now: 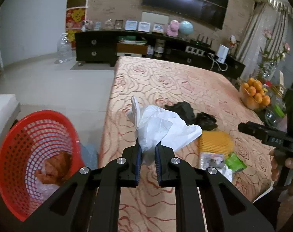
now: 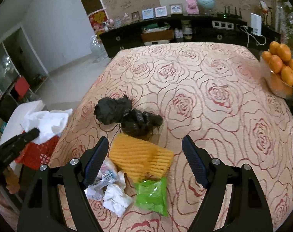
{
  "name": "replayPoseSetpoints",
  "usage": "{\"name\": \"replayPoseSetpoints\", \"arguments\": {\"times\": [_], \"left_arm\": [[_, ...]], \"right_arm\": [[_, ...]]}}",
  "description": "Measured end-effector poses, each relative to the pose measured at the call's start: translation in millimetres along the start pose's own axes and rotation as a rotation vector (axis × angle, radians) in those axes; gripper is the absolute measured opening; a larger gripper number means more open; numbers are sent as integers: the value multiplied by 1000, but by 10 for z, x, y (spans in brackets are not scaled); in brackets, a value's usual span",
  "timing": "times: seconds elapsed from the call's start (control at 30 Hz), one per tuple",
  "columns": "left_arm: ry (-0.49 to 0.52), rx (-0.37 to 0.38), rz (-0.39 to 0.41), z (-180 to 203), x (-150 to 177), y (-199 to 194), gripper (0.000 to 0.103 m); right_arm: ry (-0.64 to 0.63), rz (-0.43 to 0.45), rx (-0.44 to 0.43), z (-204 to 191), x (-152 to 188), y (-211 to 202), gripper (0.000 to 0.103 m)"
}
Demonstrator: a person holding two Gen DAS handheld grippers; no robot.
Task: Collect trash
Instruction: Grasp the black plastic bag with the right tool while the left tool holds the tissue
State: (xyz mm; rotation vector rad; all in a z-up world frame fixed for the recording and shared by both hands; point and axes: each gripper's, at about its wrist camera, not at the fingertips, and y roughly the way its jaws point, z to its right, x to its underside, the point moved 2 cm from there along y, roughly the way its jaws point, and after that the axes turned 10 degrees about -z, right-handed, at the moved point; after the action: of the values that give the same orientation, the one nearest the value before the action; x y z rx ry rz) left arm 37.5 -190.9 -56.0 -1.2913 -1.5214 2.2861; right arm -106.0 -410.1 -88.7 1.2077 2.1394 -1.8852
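My left gripper [image 1: 148,144] is shut on a crumpled white tissue [image 1: 165,127] and holds it in the air over the table's left part, right of the red mesh basket [image 1: 20,145]. The same tissue [image 2: 48,121] shows above the red basket [image 2: 40,152] in the right wrist view. My right gripper [image 2: 145,142] stands open above the trash pile: yellow ridged foam [image 2: 140,154], a green wrapper [image 2: 152,195], a crumpled white paper [image 2: 115,197], a printed wrapper [image 2: 106,176] and black crumpled bags [image 2: 125,114]. Nothing is between its fingers.
The table carries a rose-patterned cloth [image 2: 214,96]. A glass bowl of oranges [image 2: 281,67] stands at its right edge. The basket holds an orange-brown wad [image 1: 53,166] and clear plastic. A dark sideboard [image 1: 146,48] with frames lines the far wall; a big plastic bottle [image 1: 64,48] stands on the floor.
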Motion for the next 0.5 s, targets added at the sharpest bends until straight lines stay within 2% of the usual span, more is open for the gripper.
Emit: {"name": "replayPoseSetpoints", "arguments": {"times": [0.27, 0.43, 0.5], "left_arm": [[-41, -10, 1, -177, 38, -91, 12], [-39, -16, 11, -202, 46, -143, 12], [-41, -17, 13, -221, 48, -149, 12]], "right_arm": [[-56, -76, -5, -201, 37, 380, 76], [-112, -24, 107, -290, -66, 511, 76], [-122, -7, 142, -279, -142, 562, 79]]}}
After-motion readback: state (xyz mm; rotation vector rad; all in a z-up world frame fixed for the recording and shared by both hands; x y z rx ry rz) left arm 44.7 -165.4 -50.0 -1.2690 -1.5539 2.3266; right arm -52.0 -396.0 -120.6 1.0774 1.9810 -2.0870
